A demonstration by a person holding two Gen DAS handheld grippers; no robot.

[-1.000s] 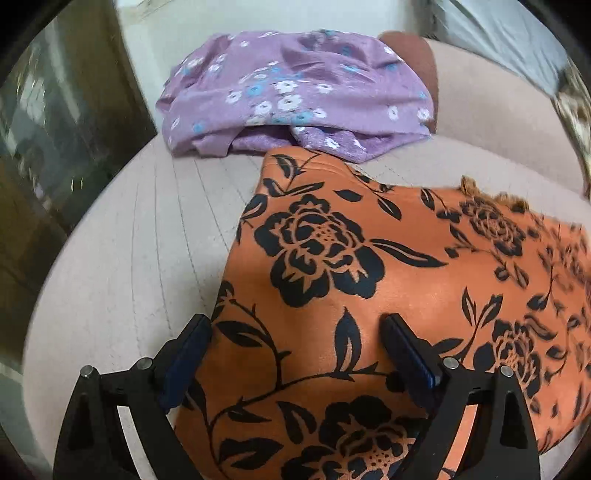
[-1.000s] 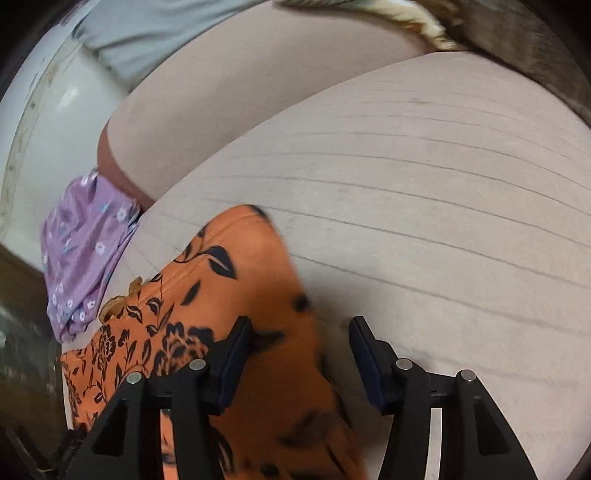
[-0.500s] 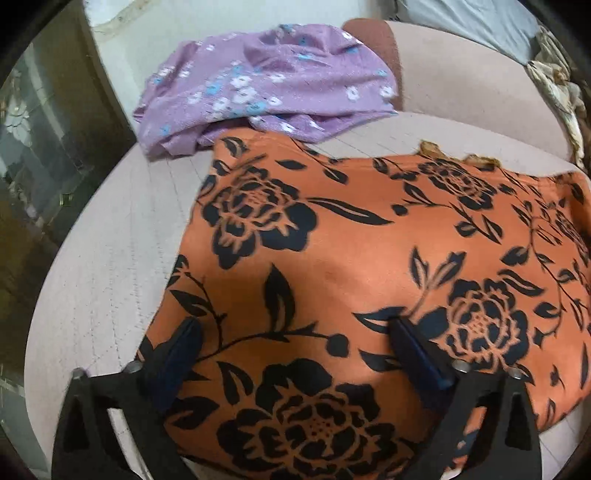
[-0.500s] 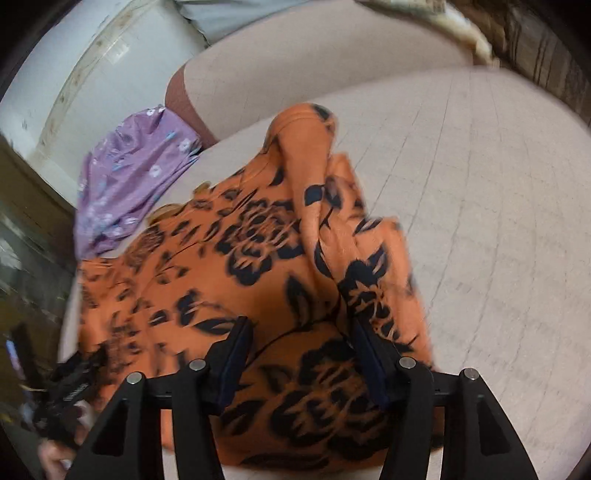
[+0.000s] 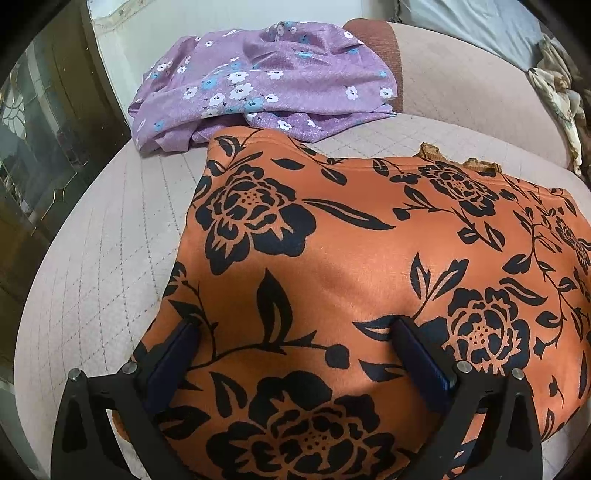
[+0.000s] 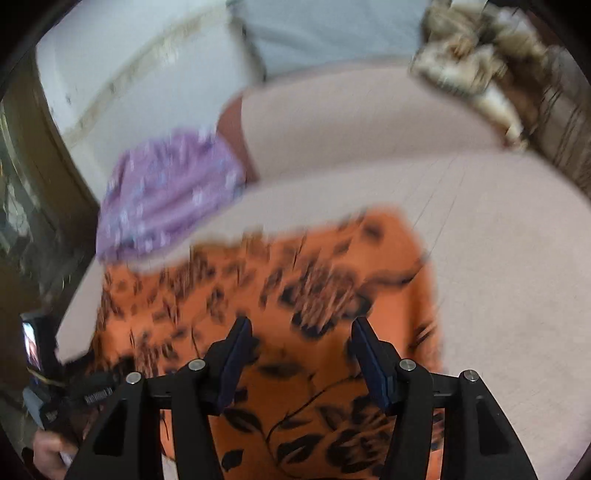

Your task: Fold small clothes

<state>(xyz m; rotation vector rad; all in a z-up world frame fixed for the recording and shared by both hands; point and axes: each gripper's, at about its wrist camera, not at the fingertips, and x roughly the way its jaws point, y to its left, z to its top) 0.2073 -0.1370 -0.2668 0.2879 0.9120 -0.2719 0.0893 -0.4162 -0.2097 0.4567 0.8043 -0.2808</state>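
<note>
An orange garment with black flowers [image 5: 351, 266] lies spread flat on the pink quilted cushion [image 5: 92, 277]. My left gripper [image 5: 295, 328] hangs over its near left part, jaws wide open, nothing between the pads. In the blurred right wrist view the same orange garment [image 6: 295, 280] lies under my right gripper [image 6: 300, 328]. Its jaws stand apart and open above the cloth, and no fold sits between them. A purple flowered garment [image 5: 258, 81] lies bunched at the back left, also in the right wrist view as the purple garment [image 6: 166, 192].
A padded backrest [image 5: 461, 92] runs behind the cushion, with a grey cloth [image 5: 461, 22] and a beige patterned cloth [image 5: 554, 92] on it. A dark glass-fronted cabinet [image 5: 37, 147] stands at the left. A person's hand [image 6: 48, 454] shows at the lower left, holding the other gripper.
The right gripper swung left over the orange garment and rose; the raised fold seen half a second ago now lies flat. The left gripper's jaws widened a little and shifted over the cloth.
</note>
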